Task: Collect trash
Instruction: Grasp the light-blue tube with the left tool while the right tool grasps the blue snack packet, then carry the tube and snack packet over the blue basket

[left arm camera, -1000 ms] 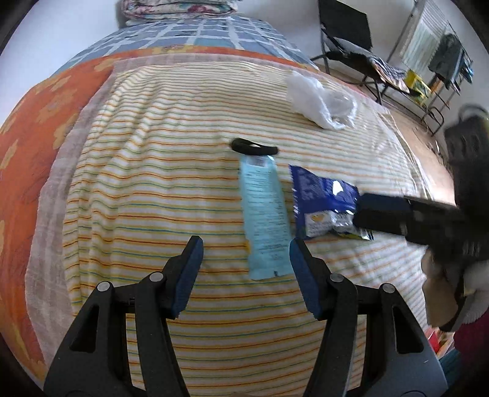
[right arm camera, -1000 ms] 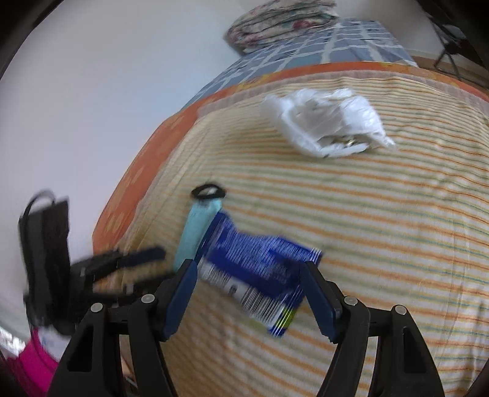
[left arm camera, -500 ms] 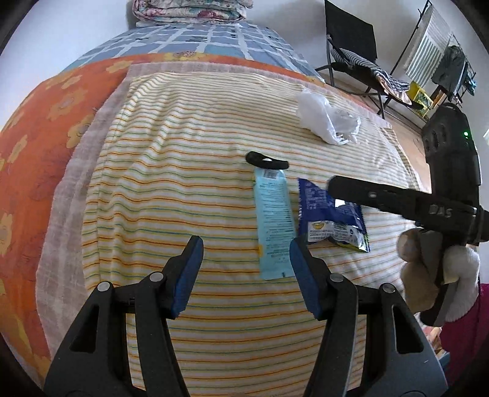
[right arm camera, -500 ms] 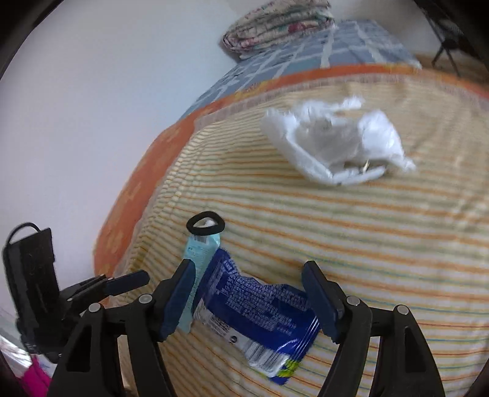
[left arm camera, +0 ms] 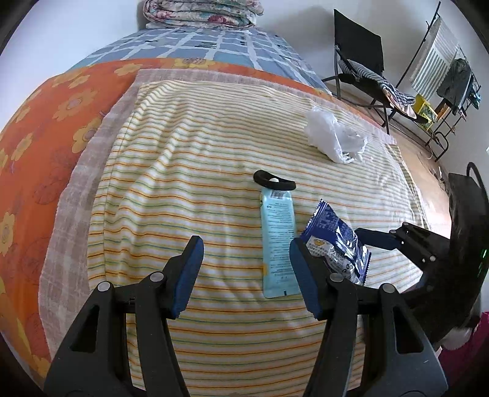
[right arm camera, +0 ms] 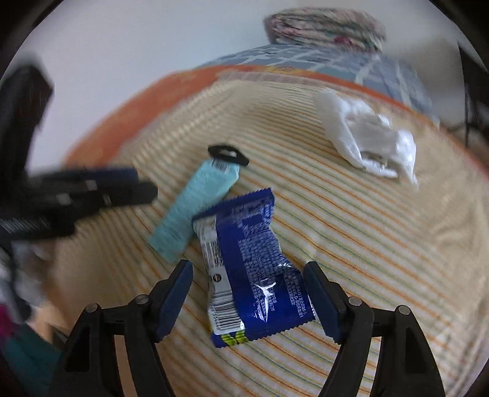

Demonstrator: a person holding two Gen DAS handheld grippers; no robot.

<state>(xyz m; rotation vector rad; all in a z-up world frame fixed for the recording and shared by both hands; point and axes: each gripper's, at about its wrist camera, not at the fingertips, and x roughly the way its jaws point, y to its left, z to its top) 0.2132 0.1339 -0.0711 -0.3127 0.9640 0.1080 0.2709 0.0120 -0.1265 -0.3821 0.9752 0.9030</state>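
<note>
A dark blue snack wrapper (right arm camera: 253, 265) lies on the striped blanket between the open fingers of my right gripper (right arm camera: 249, 293); it also shows in the left wrist view (left arm camera: 336, 241). A light blue sachet (left arm camera: 276, 241) lies beside it, also seen in the right wrist view (right arm camera: 195, 207), with a black ring (left arm camera: 273, 180) at its far end. A crumpled white plastic bag (left arm camera: 333, 137) lies farther back right, and shows in the right wrist view (right arm camera: 366, 137). My left gripper (left arm camera: 244, 268) is open and empty, just left of the sachet.
The striped blanket (left arm camera: 183, 152) covers a bed with an orange flowered sheet (left arm camera: 45, 122) at the left. Folded bedding (left arm camera: 201, 12) sits at the head. A black folding chair (left arm camera: 360, 64) and a drying rack (left arm camera: 443, 70) stand on the floor at right.
My right gripper has swung around and closed in so the blue wrapper now lies between its open fingers. The left gripper has drawn back slightly. The wrapper's far end now sticks up.
</note>
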